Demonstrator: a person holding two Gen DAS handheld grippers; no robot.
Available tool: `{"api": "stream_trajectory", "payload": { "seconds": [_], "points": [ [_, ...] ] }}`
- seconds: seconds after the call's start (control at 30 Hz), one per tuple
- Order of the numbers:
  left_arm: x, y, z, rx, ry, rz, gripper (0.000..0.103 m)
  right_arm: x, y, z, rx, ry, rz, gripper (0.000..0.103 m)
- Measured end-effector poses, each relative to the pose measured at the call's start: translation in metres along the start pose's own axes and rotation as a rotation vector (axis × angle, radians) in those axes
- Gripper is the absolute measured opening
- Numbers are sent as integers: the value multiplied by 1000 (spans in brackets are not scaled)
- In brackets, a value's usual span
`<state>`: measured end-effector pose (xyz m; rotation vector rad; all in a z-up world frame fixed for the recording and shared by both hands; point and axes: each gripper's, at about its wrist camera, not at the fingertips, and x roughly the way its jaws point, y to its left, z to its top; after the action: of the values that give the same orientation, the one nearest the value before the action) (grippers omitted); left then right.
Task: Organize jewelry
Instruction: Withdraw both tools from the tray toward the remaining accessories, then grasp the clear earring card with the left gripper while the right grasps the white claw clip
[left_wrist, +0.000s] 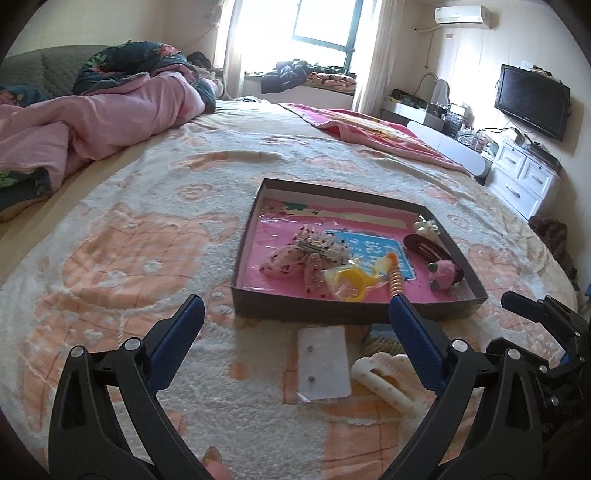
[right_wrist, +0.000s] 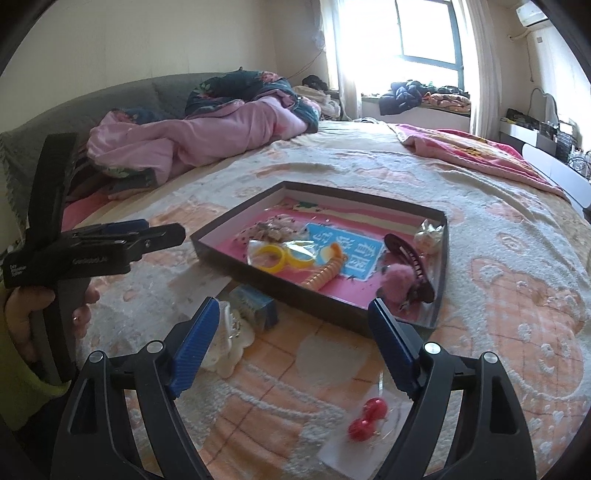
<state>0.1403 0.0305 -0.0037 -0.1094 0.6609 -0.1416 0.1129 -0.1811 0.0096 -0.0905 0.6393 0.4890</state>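
A shallow dark box (left_wrist: 332, 310) (right_wrist: 314, 299) with a pink floor lies on the bed and holds hair clips, a fabric bow (left_wrist: 295, 254), yellow rings in a bag (left_wrist: 349, 282) (right_wrist: 277, 258), an orange spiral tie (right_wrist: 325, 273) and a pink pompom (left_wrist: 441, 273) (right_wrist: 399, 280). My left gripper (left_wrist: 295, 306) is open and empty above a white earring card (left_wrist: 324, 363) and a cream hair claw (left_wrist: 384, 380) in front of the box. My right gripper (right_wrist: 290, 310) is open and empty above red earrings in a clear bag (right_wrist: 367, 419). The left gripper shows at the left of the right wrist view (right_wrist: 162, 234).
A small blue box (right_wrist: 255, 306) and the cream claw (right_wrist: 225, 350) lie in front of the box. A pink quilt (left_wrist: 110, 122) is heaped at the bed's far left, a pink blanket (left_wrist: 380, 133) at the far right. Drawers and a television (left_wrist: 532, 99) stand beyond the bed's right edge.
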Motion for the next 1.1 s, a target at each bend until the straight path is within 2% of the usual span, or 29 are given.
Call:
{"api": "stream_trajectory", "payload": {
  "seconds": [0.47, 0.73, 0.93, 1.0, 1.1],
  "points": [
    [7, 17, -14, -2, 56, 50, 91, 11, 27, -9, -47, 34, 36, 80],
    [19, 22, -22, -11, 119, 37, 89, 27, 45, -20, -80, 70, 46, 79],
    [27, 23, -27, -18, 168, -2, 76, 44, 59, -27, -113, 91, 36, 69],
    [30, 23, -29, -29, 186, -20, 75, 49, 61, -28, -121, 97, 32, 66],
    [32, 23, -30, -36, 199, -42, 70, 57, 63, -31, -145, 104, 18, 58]
  ]
}}
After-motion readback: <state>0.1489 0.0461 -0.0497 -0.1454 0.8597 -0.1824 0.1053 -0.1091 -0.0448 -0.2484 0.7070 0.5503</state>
